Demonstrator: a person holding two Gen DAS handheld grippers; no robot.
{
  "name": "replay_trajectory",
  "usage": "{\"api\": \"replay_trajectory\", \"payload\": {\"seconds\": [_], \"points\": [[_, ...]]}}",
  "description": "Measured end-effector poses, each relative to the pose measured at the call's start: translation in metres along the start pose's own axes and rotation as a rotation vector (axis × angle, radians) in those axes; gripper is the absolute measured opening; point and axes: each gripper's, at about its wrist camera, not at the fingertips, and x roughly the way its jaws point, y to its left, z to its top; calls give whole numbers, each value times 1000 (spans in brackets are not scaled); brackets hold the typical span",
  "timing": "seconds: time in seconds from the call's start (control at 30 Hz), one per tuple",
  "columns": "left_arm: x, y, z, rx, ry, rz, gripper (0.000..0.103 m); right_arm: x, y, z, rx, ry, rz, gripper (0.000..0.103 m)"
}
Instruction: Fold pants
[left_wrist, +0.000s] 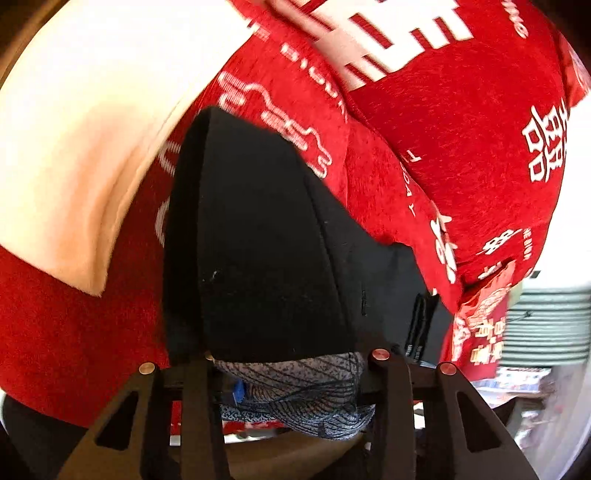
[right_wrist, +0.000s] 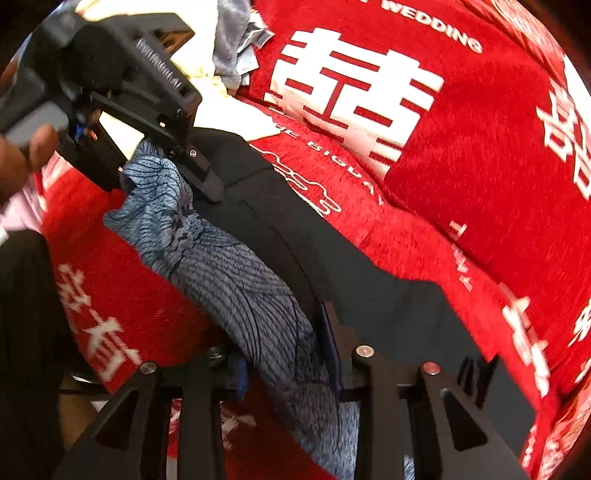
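Note:
Black pants (left_wrist: 258, 240) with a blue-grey patterned lining (right_wrist: 229, 280) lie stretched over a red bedspread (right_wrist: 461, 158) printed with white characters. In the left wrist view my left gripper (left_wrist: 291, 369) is shut on the waist end, and the lining bunches between its fingers. The right wrist view shows that same left gripper (right_wrist: 166, 177) at upper left, held by a person's hand (right_wrist: 18, 162) and clamping the lining and black cloth. My right gripper (right_wrist: 291, 354) is shut on the pants (right_wrist: 369, 295) lower down, with thick folds of lining filling the gap between its jaws.
A cream sheet (left_wrist: 74, 147) covers the bed on the left of the left wrist view. Loose grey and pale garments (right_wrist: 236, 48) are heaped at the far end of the bed. Pale green stacked items (left_wrist: 546, 325) stand beyond the bed's right edge.

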Motion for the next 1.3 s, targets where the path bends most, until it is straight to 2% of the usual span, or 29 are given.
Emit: {"api": "replay_trajectory", "payload": {"seconds": [0.07,0.13,0.17,0.27,0.37,0.43,0.5,0.57,0.63,0.67,0.7,0.73,0.8,0.9,0.97,1.13,1.3], "points": [[-1,-6,-2,28,-12,28,40,-11,-14,-4,60,-10,63,42],[-2,-11,-3,36,-23,51,39,-21,-35,-12,140,-17,175,43],[-3,-14,-4,46,-30,60,38,-25,-44,-16,175,-23,213,46],[-9,-28,-8,85,-51,92,37,-38,-75,-30,269,-59,230,57],[-11,-50,-11,119,-77,121,36,-41,-107,-44,357,-67,164,60],[-15,-72,-15,165,-104,138,36,-30,-122,-50,387,-18,66,60],[-17,-98,-19,223,-128,162,36,-14,-131,-53,415,23,39,60],[-18,-125,-27,276,-151,196,36,11,-133,-55,413,89,9,60],[-20,-150,-34,329,-165,214,36,44,-130,-61,396,219,-1,62],[-20,-158,-37,346,-169,217,36,43,-130,-62,394,185,-2,69],[-20,-169,-41,367,-171,222,36,41,-131,-61,389,172,23,71],[-19,-179,-45,388,-172,228,36,40,-134,-62,392,191,49,71],[-11,-205,-57,450,-166,245,36,25,-147,-67,432,154,59,71],[6,-244,-74,544,-145,262,36,-15,-187,-85,558,50,36,71],[24,-276,-86,614,-122,269,36,-36,-213,-100,607,18,-15,71],[79,-359,-119,784,-57,295,36,-57,-275,-155,662,81,-188,73],[160,-421,-150,885,55,334,36,-63,-306,-208,794,105,-216,73]]}}
